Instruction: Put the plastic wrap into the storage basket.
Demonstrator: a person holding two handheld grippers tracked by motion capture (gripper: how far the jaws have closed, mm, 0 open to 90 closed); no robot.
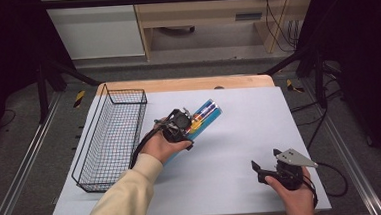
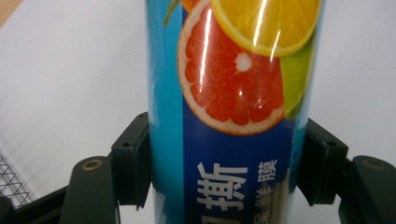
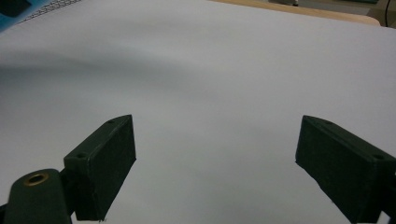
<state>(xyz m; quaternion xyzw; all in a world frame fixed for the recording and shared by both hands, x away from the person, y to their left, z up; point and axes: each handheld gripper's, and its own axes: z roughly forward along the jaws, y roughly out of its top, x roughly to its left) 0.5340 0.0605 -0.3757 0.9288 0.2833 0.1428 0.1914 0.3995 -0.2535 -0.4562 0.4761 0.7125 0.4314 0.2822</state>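
Beside the wire basket (image 1: 111, 137), a glossy cling-film box (image 1: 205, 115) is clamped by the left gripper (image 1: 188, 125); slippage is risked; right gripper (image 1: 263, 169) is held wide, empty.

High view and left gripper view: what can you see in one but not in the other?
High view alone: the whole wire basket, the right gripper with open jaws, the person's sleeve, and the floor around the table. Left gripper view alone: the fruit slices and white writing printed on the tube, up close. Both: the left gripper shut on the tube, above the white sheet.
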